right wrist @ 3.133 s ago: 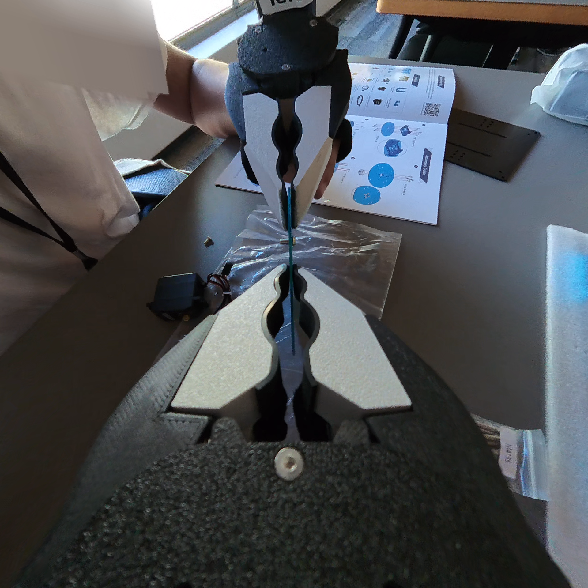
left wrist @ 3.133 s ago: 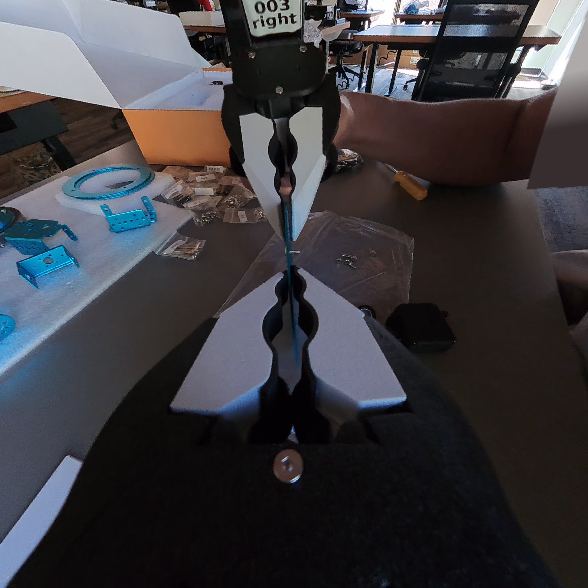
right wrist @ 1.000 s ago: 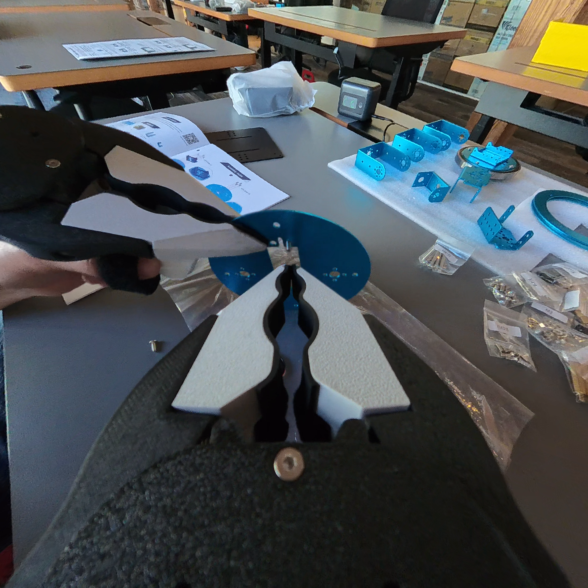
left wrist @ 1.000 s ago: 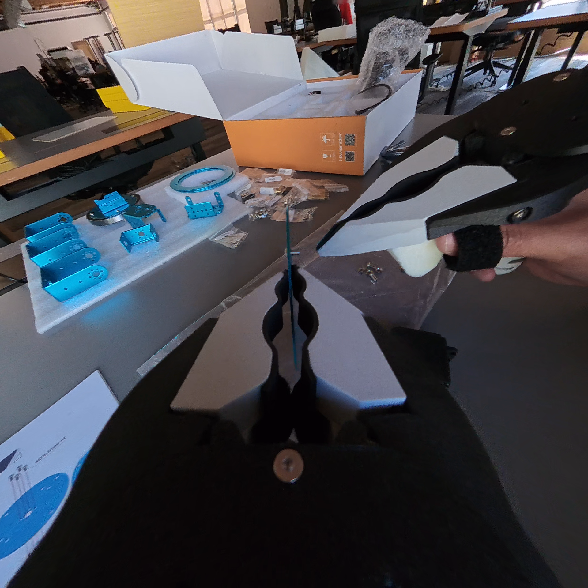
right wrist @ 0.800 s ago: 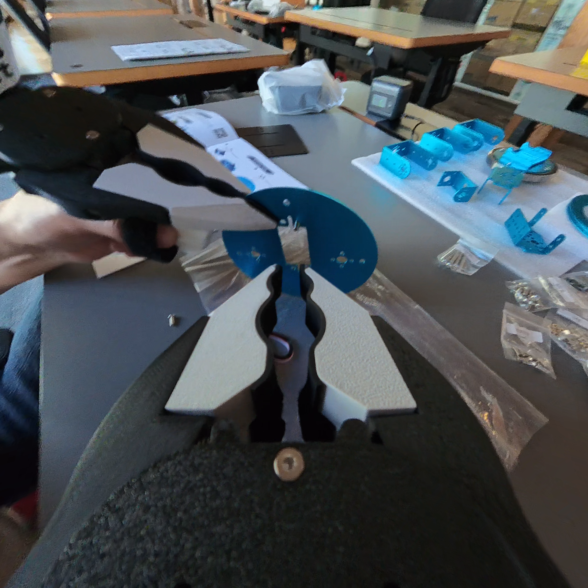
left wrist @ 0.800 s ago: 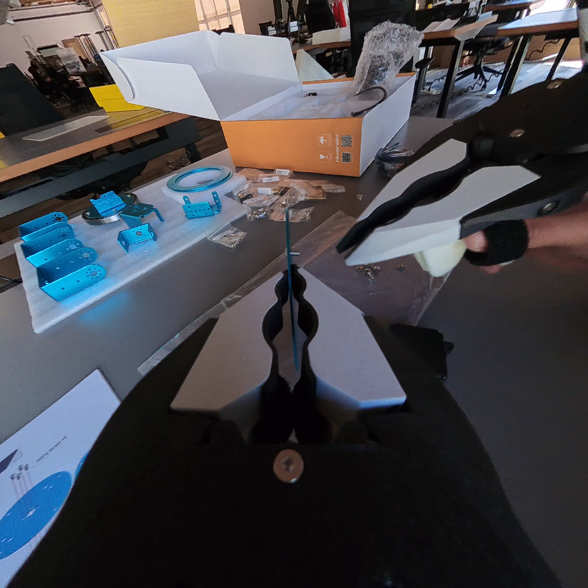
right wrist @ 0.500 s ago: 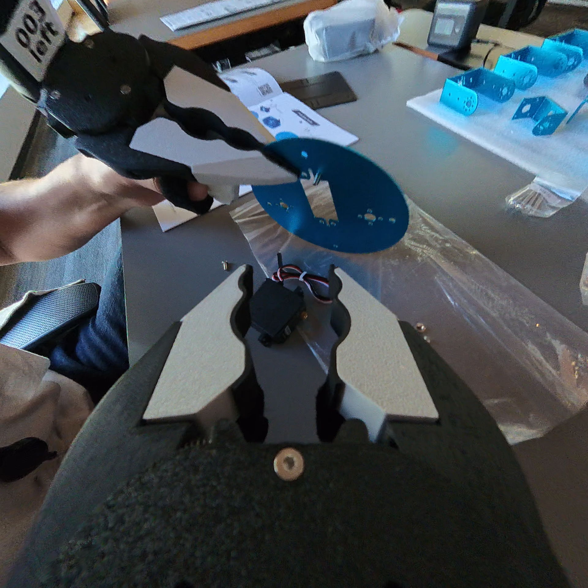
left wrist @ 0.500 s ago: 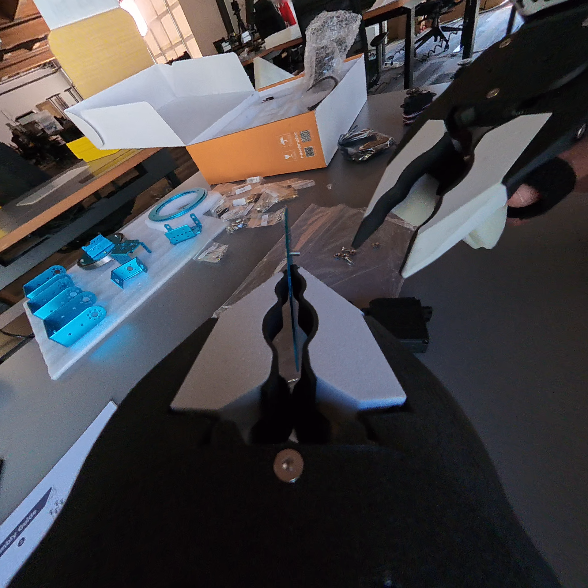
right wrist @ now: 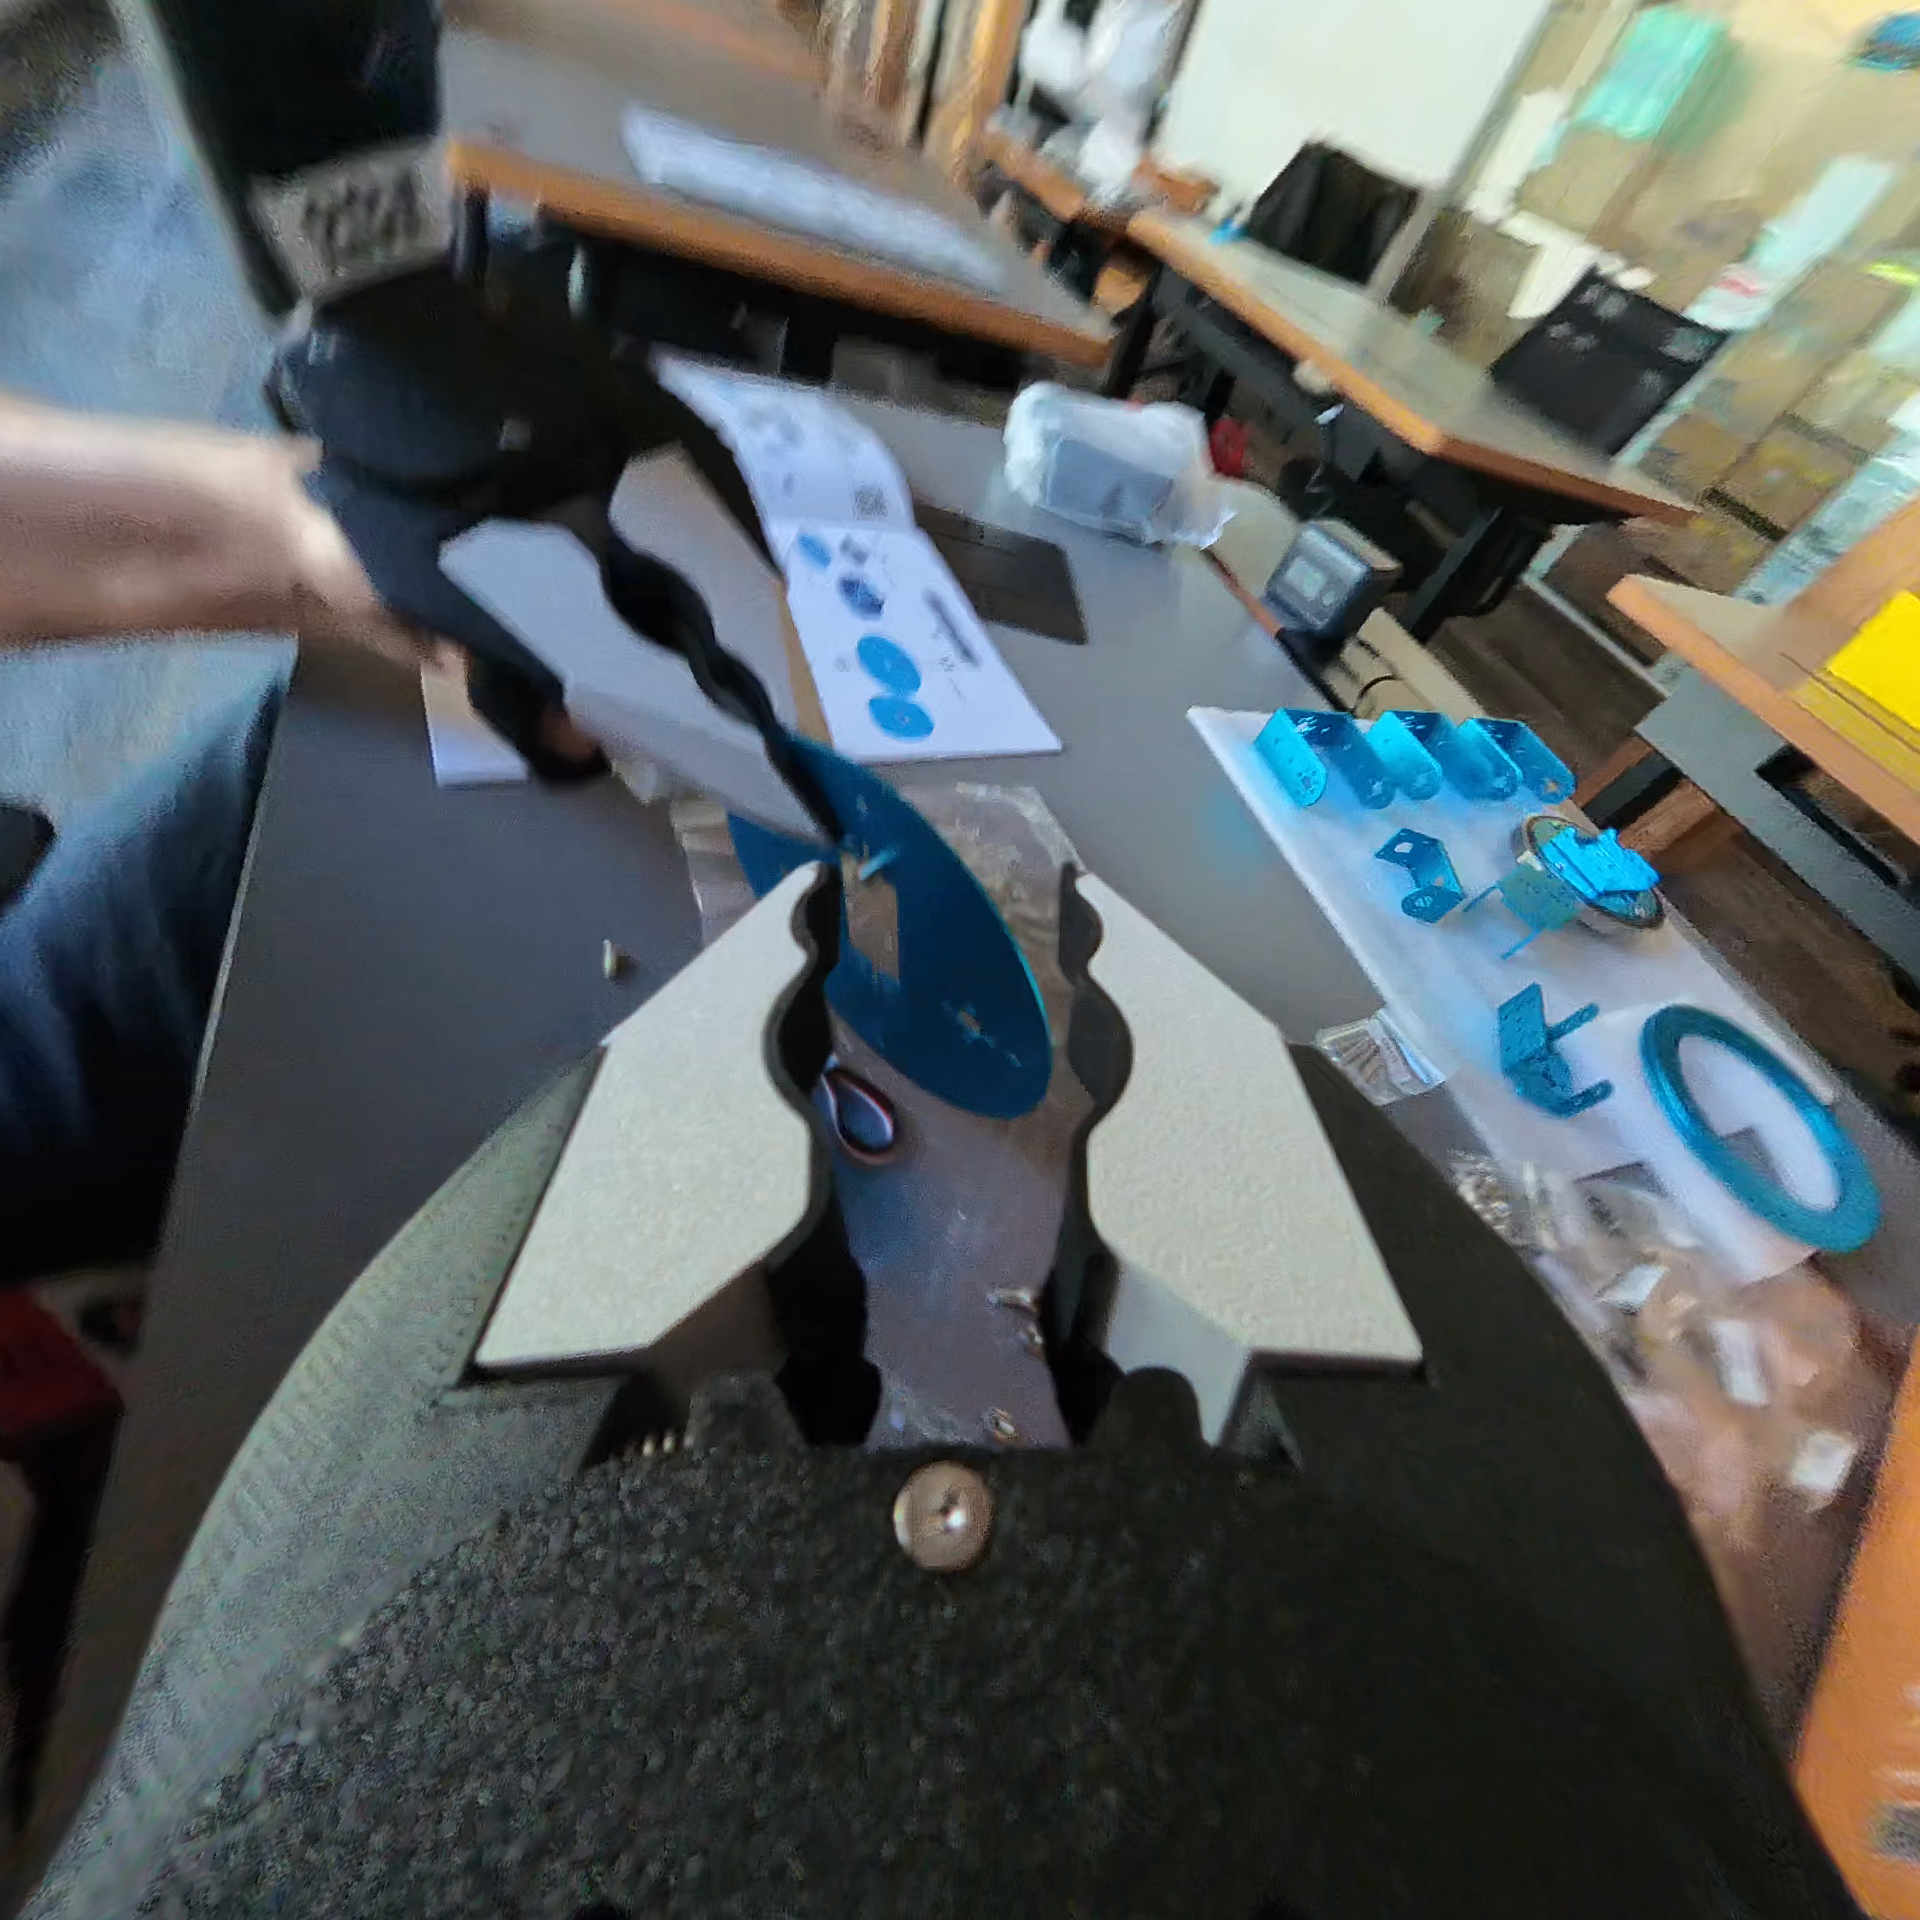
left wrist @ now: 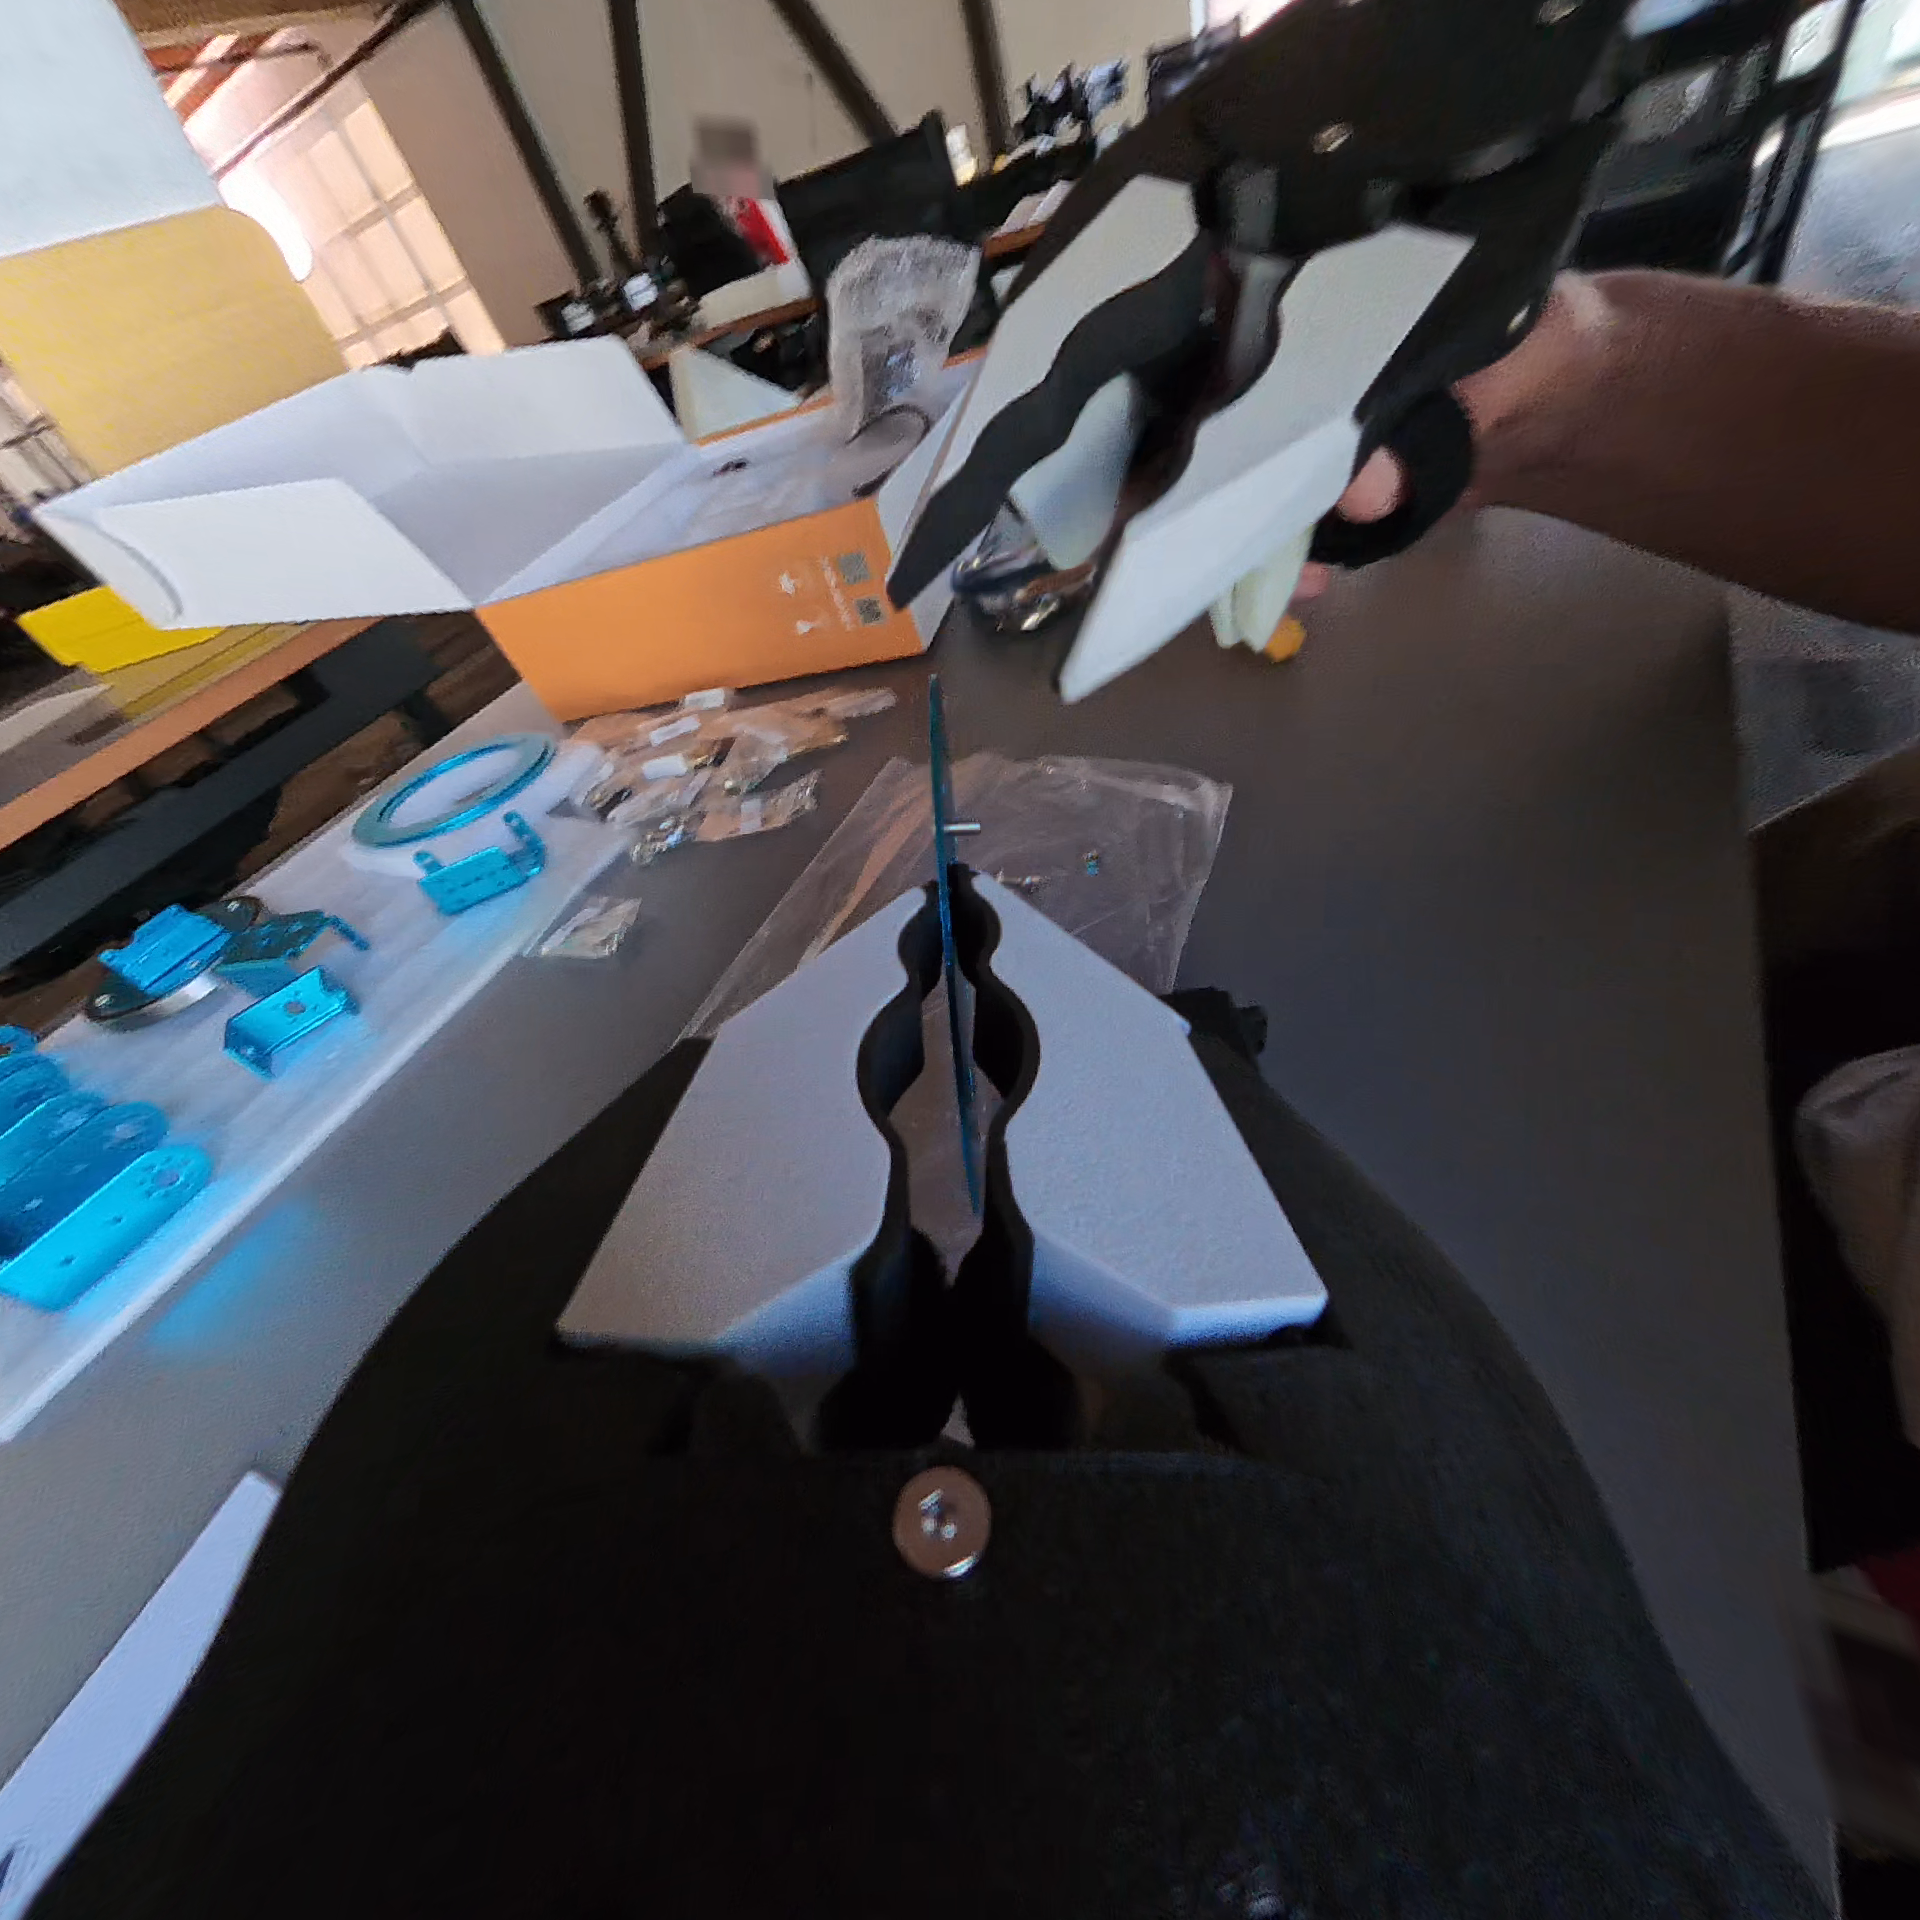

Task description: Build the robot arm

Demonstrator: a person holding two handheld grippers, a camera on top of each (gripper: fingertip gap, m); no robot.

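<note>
My left gripper [left wrist: 951,883] is shut on a thin blue metal disc [left wrist: 938,790], seen edge-on, held above the table with a small screw sticking out of its side. In the right wrist view the disc [right wrist: 935,997] shows its flat face with a square cut-out, gripped at its rim by the left gripper [right wrist: 800,800]. My right gripper [right wrist: 951,883] is open and empty, close to the disc but not touching it. It also shows raised at the upper right in the left wrist view [left wrist: 987,639]. A black servo with wires [right wrist: 857,1112] lies below.
A clear plastic bag [left wrist: 1091,831] with loose screws lies on the grey table. An open orange box [left wrist: 707,613], small bags of screws [left wrist: 727,748], a white foam sheet with blue brackets [right wrist: 1455,769], a blue ring [right wrist: 1756,1122] and a booklet [right wrist: 883,644] surround it.
My right gripper has let go of the disc, opened wide and drawn up and away. My left gripper still holds the disc and has swung it around.
</note>
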